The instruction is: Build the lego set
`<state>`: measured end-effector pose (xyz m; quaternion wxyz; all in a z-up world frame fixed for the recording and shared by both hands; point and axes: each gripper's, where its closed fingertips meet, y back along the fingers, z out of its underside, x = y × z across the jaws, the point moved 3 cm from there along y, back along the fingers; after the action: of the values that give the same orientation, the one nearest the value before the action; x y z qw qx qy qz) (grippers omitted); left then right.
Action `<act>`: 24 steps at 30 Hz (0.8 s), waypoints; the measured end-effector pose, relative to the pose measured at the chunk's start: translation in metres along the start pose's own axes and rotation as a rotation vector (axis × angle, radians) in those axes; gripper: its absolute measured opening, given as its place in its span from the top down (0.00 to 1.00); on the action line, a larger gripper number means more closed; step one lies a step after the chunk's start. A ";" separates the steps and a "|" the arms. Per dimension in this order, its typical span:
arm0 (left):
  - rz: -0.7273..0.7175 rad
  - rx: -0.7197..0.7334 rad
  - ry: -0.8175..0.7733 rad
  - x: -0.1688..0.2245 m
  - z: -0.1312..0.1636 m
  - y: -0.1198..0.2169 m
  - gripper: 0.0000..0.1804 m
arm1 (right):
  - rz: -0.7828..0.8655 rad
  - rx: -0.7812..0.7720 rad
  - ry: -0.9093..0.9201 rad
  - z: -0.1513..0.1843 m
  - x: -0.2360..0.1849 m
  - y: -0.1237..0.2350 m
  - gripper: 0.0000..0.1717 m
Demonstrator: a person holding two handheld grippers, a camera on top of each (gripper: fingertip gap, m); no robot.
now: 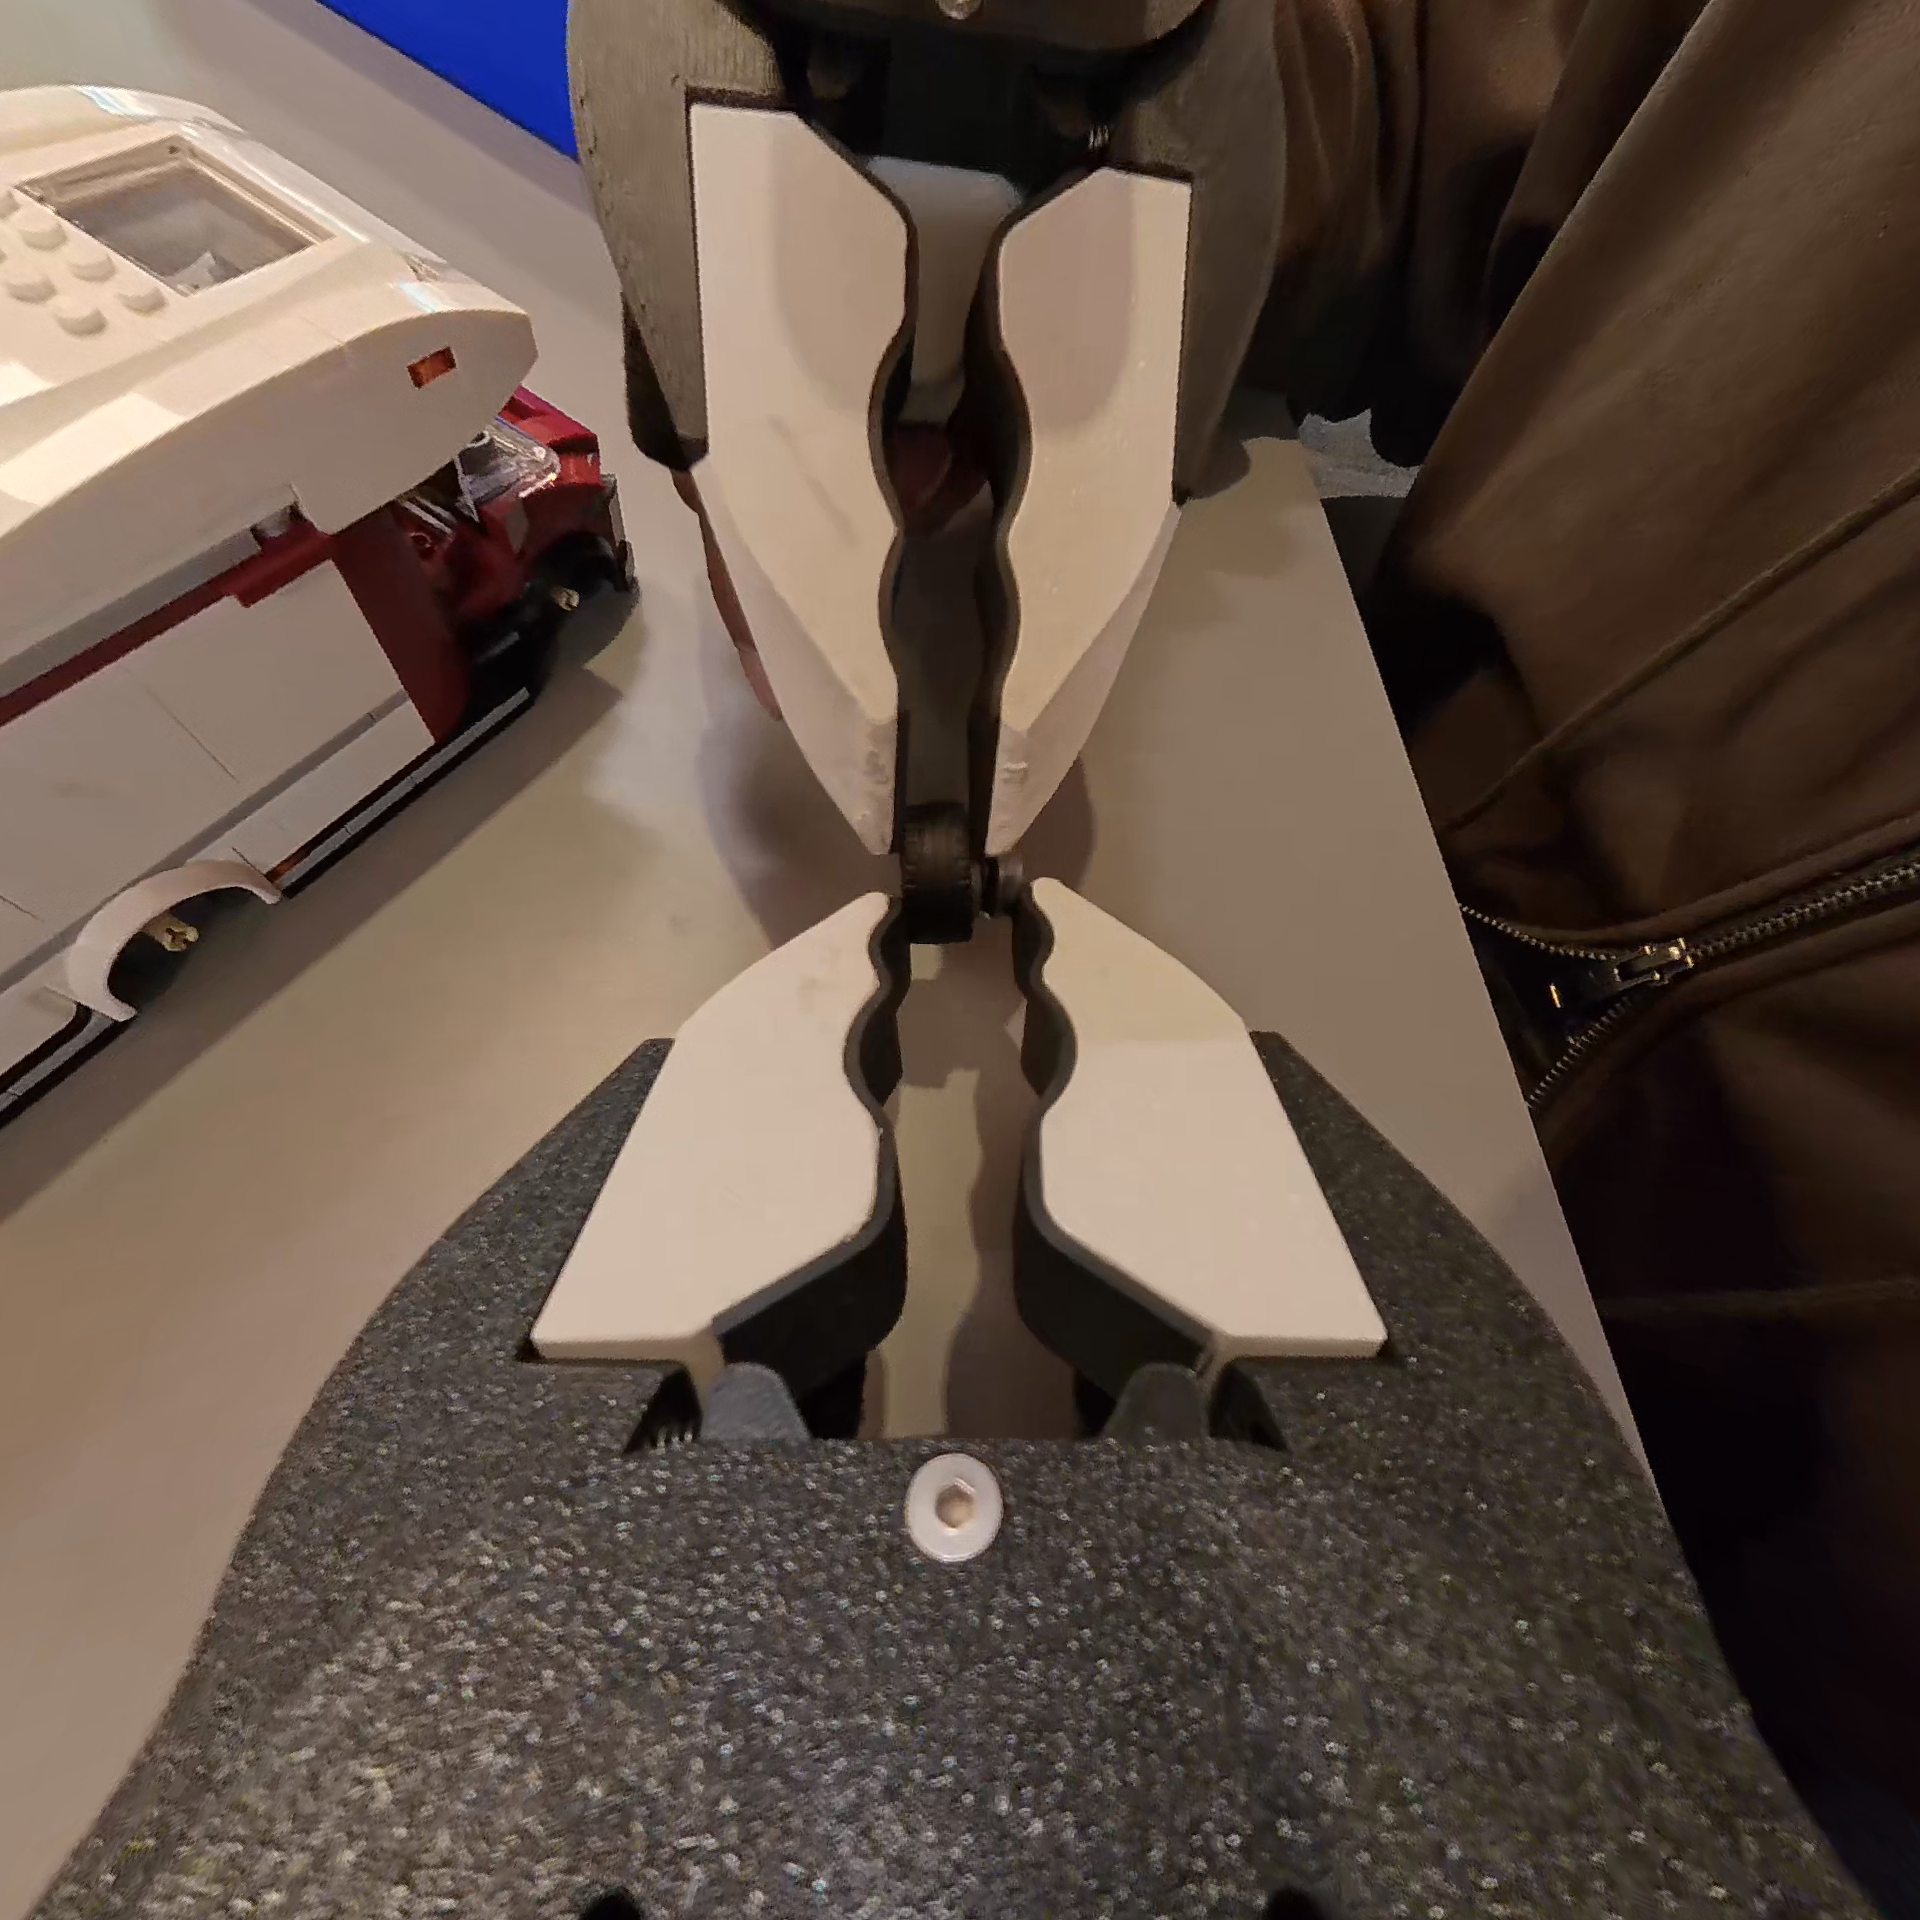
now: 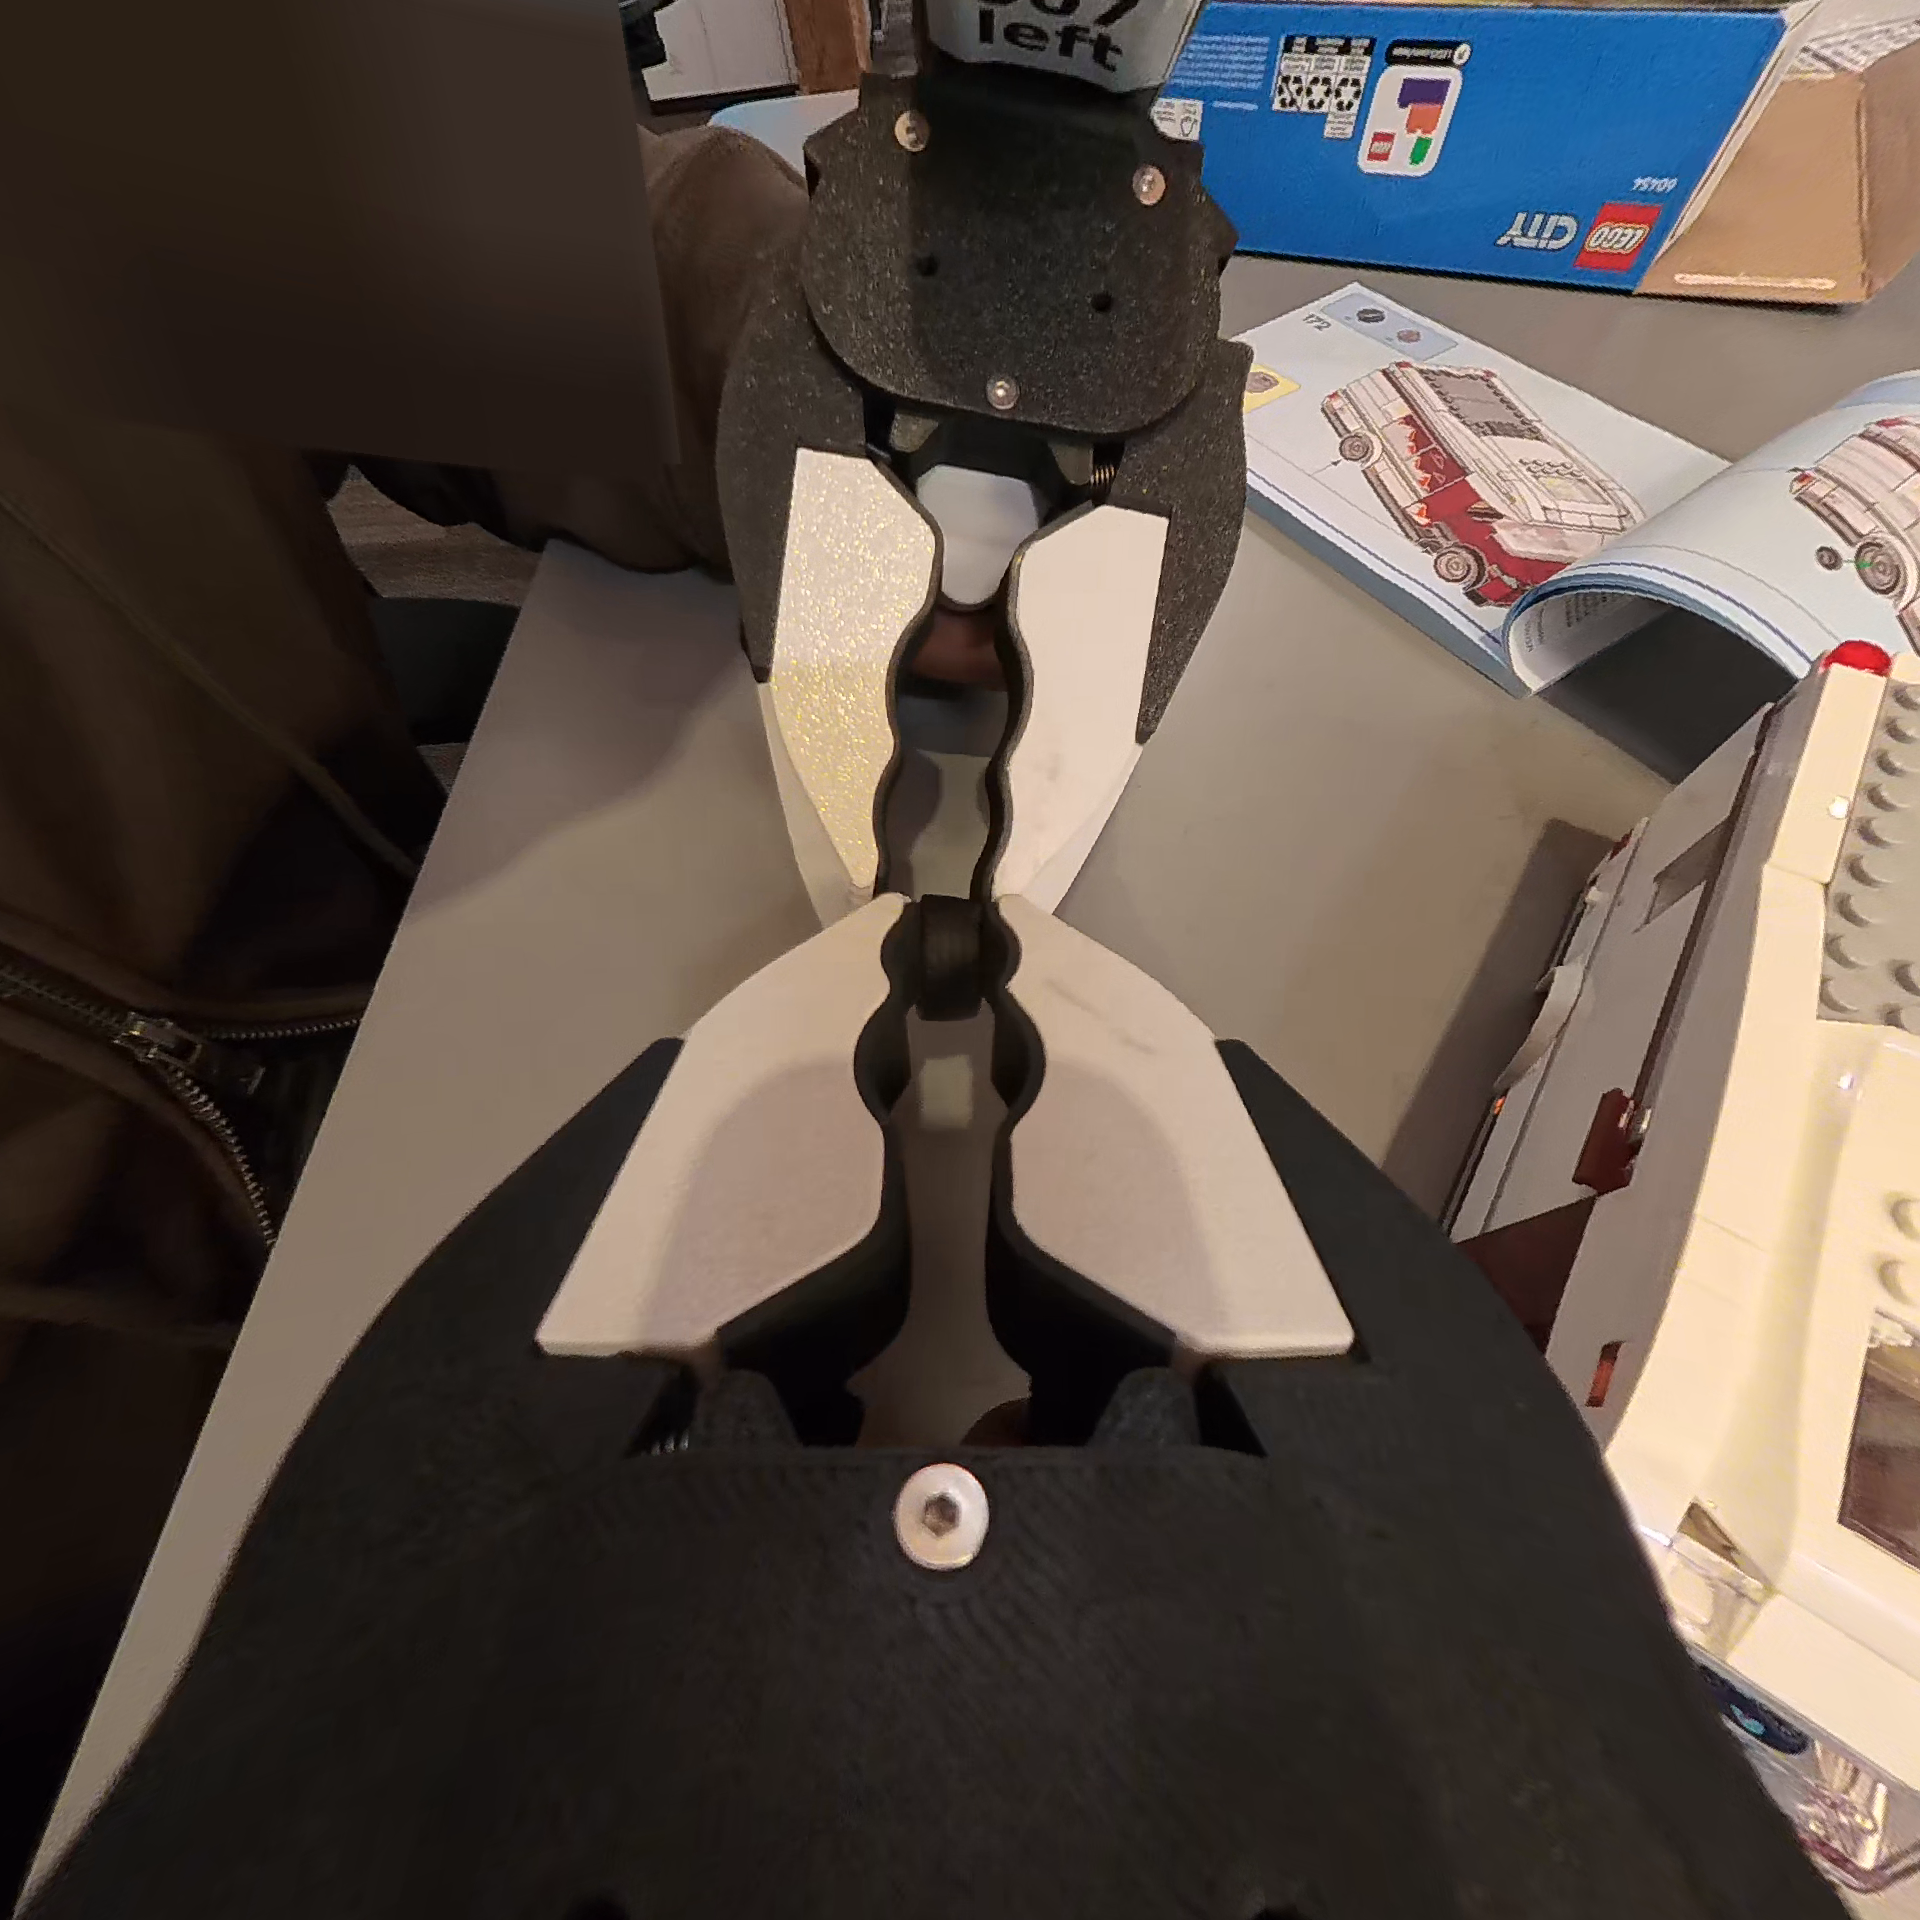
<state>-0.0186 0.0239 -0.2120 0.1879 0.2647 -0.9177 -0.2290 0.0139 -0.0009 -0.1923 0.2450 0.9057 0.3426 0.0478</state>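
A small black toy wheel (image 2: 948, 961) sits between the fingertips of my right gripper (image 2: 951, 920), and both pads press on it. In the left wrist view the wheel (image 1: 938, 883) shows a small grey hub (image 1: 1004, 878) on one side. My left gripper (image 1: 961, 899) meets the right gripper (image 1: 940, 836) tip to tip. Its jaws stand wider than the wheel, so its fingertips (image 1: 1049, 909) only flank the wheel's near end. Both grippers hover just above the pale table (image 1: 416, 1143).
A white and dark red brick-built camper van (image 1: 208, 540) stands beside the grippers, also in the right wrist view (image 2: 1766, 1195). An open instruction booklet (image 2: 1455, 468) and a blue box (image 2: 1455, 135) lie farther back. A person in a brown zipped jacket (image 1: 1662, 675) is at the table edge. Left and right tips are no more than a few centimetres apart.
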 end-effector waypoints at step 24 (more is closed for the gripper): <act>-0.012 0.034 0.023 -0.007 -0.001 0.006 0.90 | 0.004 -0.023 -0.005 0.004 0.003 0.000 0.89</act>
<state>-0.0147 0.0319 -0.2096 0.1924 0.2761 -0.9176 -0.2115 0.0168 -0.0006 -0.1959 0.2560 0.9037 0.3397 0.0501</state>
